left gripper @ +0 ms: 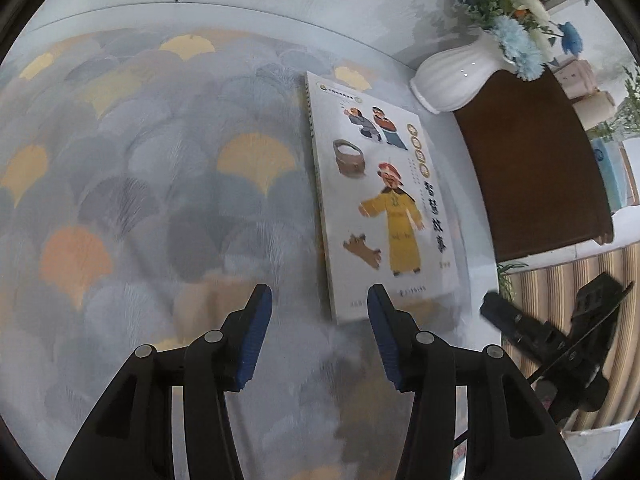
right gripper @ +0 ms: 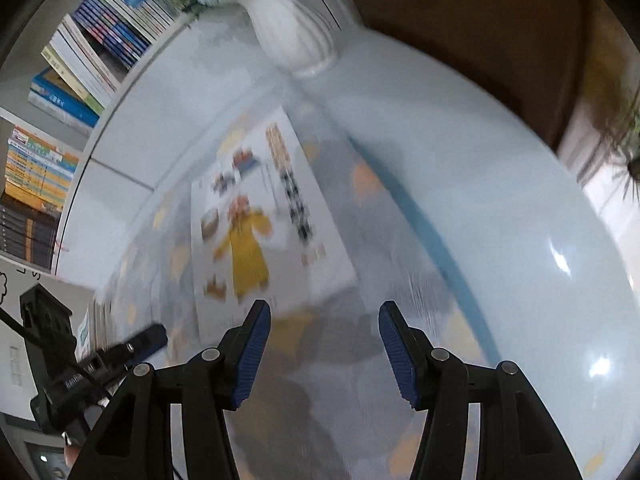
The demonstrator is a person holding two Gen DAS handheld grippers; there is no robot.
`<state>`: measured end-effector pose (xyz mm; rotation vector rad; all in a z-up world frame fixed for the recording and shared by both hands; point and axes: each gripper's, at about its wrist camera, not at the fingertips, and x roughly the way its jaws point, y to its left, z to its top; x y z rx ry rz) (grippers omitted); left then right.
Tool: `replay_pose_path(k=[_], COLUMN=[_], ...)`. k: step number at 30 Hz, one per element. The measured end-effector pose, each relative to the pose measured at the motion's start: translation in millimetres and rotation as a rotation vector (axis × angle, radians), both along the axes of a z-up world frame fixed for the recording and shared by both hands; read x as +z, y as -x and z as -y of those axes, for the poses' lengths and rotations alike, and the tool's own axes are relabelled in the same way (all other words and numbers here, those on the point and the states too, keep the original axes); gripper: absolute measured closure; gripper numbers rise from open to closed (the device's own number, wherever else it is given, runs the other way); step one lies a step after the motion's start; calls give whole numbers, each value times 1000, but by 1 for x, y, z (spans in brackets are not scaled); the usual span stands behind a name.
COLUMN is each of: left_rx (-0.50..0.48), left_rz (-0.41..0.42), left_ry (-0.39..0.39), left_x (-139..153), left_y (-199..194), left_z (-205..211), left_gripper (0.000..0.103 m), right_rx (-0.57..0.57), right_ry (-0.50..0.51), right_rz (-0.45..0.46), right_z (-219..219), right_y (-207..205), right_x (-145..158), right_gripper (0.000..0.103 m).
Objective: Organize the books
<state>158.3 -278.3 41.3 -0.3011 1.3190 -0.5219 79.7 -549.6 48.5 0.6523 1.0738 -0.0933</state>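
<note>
In the left wrist view the left gripper (left gripper: 320, 304) hangs over the patterned cloth (left gripper: 140, 184) with its jaws apart and nothing between them; the book (left gripper: 384, 196) lies flat just ahead, its near corner between the two blue pads (left gripper: 256, 336) as seen from here, but apart from them. The likely step is a pickup of this book, and it would go best if one finger slid under the near short edge while the other came down on the cover, since a thin book lying flat gives no side to pinch. The book is a slim white paperback, with a figure in a yellow robe, other small cartoon figures and a column of dark characters down its right side; it sits on the cloth's right part, near the white vase (left gripper: 456, 80) of blue flowers. The right gripper (left gripper: 532, 328) shows at the right edge, off the table (left gripper: 400, 20). In the right wrist view, which is blurred, the right gripper (right gripper: 324, 316) also stands apart and empty, with the book (right gripper: 260, 224) ahead and slightly left, the vase (right gripper: 296, 36) beyond it, and the left gripper (right gripper: 132, 348) low at the left. Shelved books (right gripper: 92, 52) fill the upper left, perhaps the place to file it.
</note>
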Motion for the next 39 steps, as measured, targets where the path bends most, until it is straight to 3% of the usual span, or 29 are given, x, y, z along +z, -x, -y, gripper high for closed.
replay_pose_path(k=[8, 15, 18, 23, 25, 28, 33, 39], left_rx=[-34, -39, -41, -53, -80, -92, -29, 81], left_rz=[9, -24, -31, -25, -6, 10, -15, -72], left_ry=[2, 121, 149, 180, 169, 189, 188, 201], left_x=[-14, -19, -20, -20, -14, -1, 7, -4], left_y=[-22, -32, -34, -31, -23, -5, 41, 99], left_z=[21, 21, 23, 24, 21, 9, -26, -72], left_gripper=[56, 56, 56, 59, 66, 68, 68, 68], right_rx=[50, 72, 97, 146, 175, 224, 330, 413], right_ry=[7, 67, 84, 106, 123, 111, 64, 20], right_rz=[14, 56, 65, 64, 64, 77, 46, 3], right_z=[8, 6, 2, -11, -16, -24, -54, -92], right_y=[-57, -64, -70, -73, -70, -60, -38, -2], right_x=[-18, -29, -30, -31, -27, -22, -23, -31], right_gripper=[49, 49, 63, 64, 64, 64, 62, 62])
